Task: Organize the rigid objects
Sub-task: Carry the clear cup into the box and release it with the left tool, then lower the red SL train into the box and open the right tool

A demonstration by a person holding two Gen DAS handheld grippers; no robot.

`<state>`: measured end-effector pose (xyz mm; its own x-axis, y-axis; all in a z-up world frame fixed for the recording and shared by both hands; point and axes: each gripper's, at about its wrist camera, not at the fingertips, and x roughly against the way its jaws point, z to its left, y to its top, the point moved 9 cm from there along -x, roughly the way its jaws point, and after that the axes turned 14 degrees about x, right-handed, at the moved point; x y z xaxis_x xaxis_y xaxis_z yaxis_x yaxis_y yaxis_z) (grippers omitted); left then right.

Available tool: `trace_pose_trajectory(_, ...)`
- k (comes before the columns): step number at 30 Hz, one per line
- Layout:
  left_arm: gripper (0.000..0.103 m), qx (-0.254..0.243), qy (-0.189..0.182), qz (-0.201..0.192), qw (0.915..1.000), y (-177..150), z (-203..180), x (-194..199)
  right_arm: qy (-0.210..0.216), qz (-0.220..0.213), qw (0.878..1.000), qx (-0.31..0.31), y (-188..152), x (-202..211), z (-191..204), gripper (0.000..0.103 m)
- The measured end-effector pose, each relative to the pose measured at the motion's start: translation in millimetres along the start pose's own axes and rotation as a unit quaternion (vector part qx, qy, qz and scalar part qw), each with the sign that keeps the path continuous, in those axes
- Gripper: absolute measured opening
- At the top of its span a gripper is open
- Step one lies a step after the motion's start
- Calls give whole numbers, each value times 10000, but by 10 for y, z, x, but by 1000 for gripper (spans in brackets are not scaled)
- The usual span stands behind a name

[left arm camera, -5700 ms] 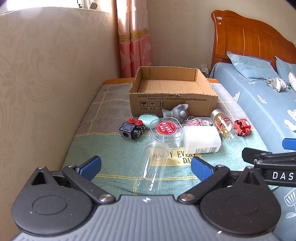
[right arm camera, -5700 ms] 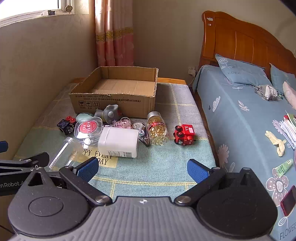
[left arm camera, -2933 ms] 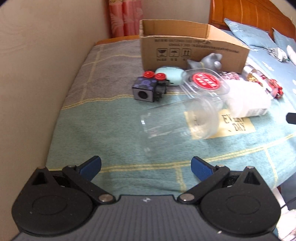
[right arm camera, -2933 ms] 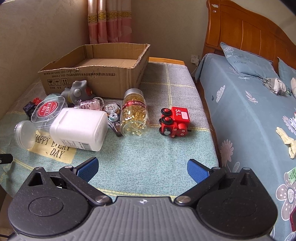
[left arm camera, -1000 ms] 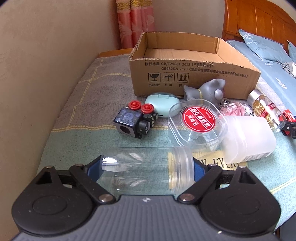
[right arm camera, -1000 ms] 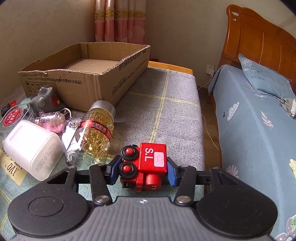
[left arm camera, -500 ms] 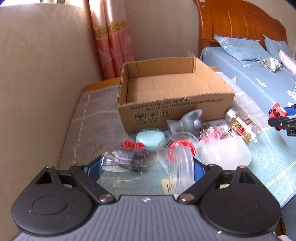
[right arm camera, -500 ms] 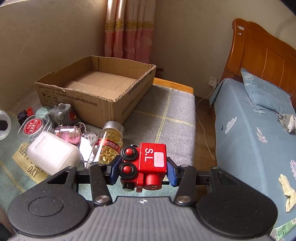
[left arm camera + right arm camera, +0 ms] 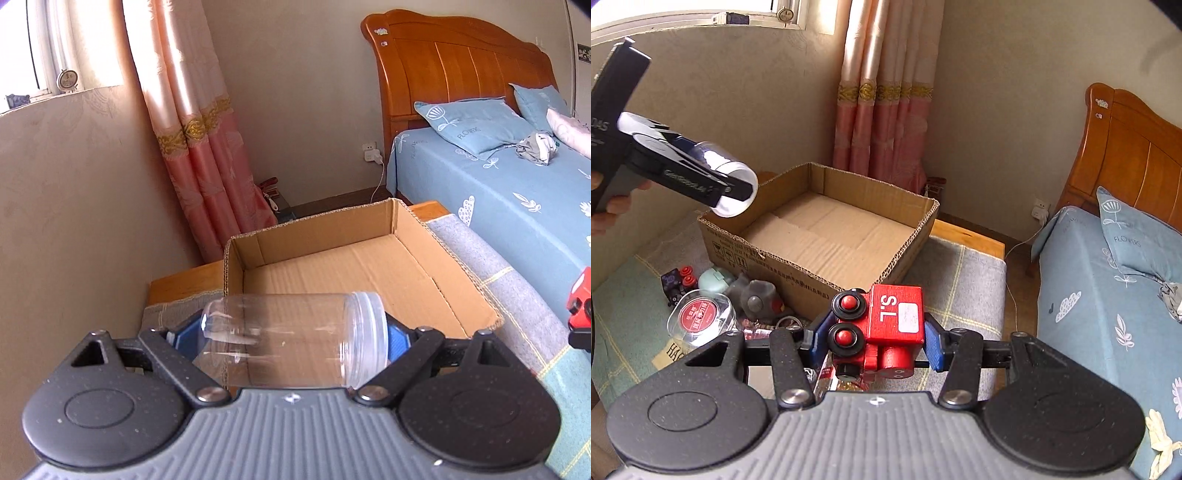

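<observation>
My left gripper (image 9: 291, 339) is shut on a clear plastic jar (image 9: 288, 339), held sideways above the near left corner of the open cardboard box (image 9: 354, 266). In the right wrist view the left gripper (image 9: 735, 192) and the clear plastic jar (image 9: 733, 184) hang over the cardboard box's (image 9: 827, 229) left corner. My right gripper (image 9: 871, 336) is shut on a red toy train (image 9: 882, 325) marked "S.L", held in the air in front of the box's near right corner. The box is empty inside.
On the cloth-covered table (image 9: 964, 266) in front of the box lie a round clear tub with a red label (image 9: 700, 317), a grey toy (image 9: 757, 299), a mint case (image 9: 714, 278) and a black block with red knobs (image 9: 676, 280). A bed (image 9: 1108, 295) stands right.
Both grippers have risen and moved forward toward the box. The jar now hangs over the box's corner, and the train is higher and closer to the box.
</observation>
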<state>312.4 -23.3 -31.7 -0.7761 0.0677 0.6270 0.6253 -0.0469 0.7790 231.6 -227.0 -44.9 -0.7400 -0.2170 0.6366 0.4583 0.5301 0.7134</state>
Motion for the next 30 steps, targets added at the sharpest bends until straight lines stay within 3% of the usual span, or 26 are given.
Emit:
trace_pose_trajectory(3, 94, 103, 168, 62, 9998, -26, 72, -110, 55, -19, 10000, 0, 94, -44, 3, 55)
trace_pose_trajectory(9, 96, 309, -76, 67, 9995, -219, 162, 93, 153, 4, 9999, 37, 248, -180, 29, 55)
trace_pose_trajectory(19, 99, 704, 155, 50, 9974, -556, 441, 355, 303, 84, 9994, 139, 607, -456, 89, 55)
trace_pose_trajectory(30, 100, 1122, 664, -33, 9915, -794, 850, 544, 377, 292, 9985, 261, 1076, -982, -49, 55)
